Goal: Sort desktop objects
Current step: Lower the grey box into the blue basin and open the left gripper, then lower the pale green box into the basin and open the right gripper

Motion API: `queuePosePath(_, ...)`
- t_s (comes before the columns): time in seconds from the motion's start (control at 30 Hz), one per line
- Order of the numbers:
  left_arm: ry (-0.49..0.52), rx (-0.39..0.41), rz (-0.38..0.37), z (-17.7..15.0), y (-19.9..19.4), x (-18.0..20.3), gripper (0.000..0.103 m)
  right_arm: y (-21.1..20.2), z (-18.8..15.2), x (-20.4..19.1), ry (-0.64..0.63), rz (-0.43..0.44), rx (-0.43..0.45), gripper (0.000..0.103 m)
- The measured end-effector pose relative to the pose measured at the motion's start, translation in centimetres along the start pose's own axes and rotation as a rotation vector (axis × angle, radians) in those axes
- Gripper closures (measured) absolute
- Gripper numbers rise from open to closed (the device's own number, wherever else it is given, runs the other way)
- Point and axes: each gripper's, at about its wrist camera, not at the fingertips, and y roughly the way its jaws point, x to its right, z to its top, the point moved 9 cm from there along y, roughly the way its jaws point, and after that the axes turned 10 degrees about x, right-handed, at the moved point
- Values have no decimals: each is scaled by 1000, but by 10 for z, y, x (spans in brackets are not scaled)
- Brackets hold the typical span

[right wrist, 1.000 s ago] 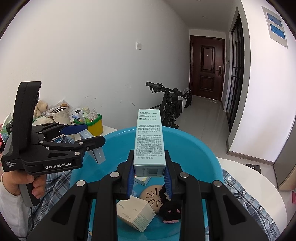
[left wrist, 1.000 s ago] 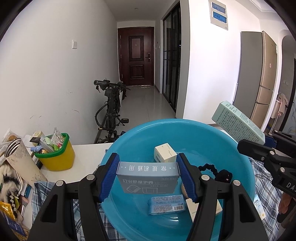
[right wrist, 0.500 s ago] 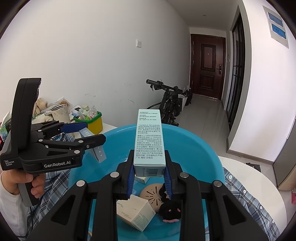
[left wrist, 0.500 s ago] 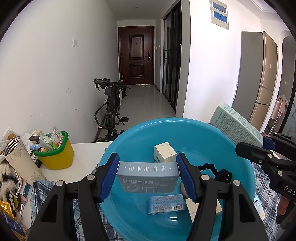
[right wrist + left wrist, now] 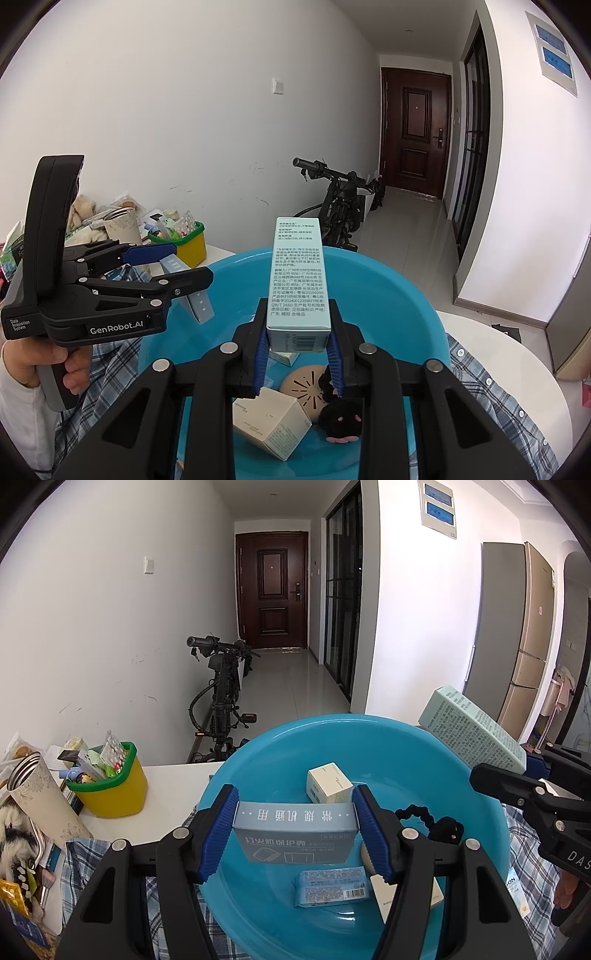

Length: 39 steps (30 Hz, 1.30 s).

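Both hands (image 5: pixel 55 365) unmoved, boxes (image 5: pixel 295 830) clamped

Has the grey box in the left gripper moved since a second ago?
No. The grey box sits just as before against the blue basin rim behind it.

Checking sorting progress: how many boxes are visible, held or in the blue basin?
5. Grey box in left gripper; mint box in right gripper; in the blue basin: cream cube, light-blue packet, white box partly hidden. Others may lie hidden beneath the grippers.
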Motion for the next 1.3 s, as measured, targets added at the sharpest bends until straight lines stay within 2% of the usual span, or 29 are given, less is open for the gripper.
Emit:
queuePosePath(0.23,-1,3,5,0,0,0,36,0,0,0,-1,-1,1,77)
queuePosePath(0.33,-15,8,26,2,-1,-4,5,1,0,0,-4,-2,1,77)
queuePosePath(0.37,-17,10,29,2,-1,-6,1,2,0,-1,-5,-1,0,77)
queuePosePath(0.73,1,-30,77,-5,6,-10,0,6,-2,2,-4,3,-4,77)
queuePosePath(1.3,12,-24,74,-4,4,-9,0,7,-2,4,3,7,-2,77)
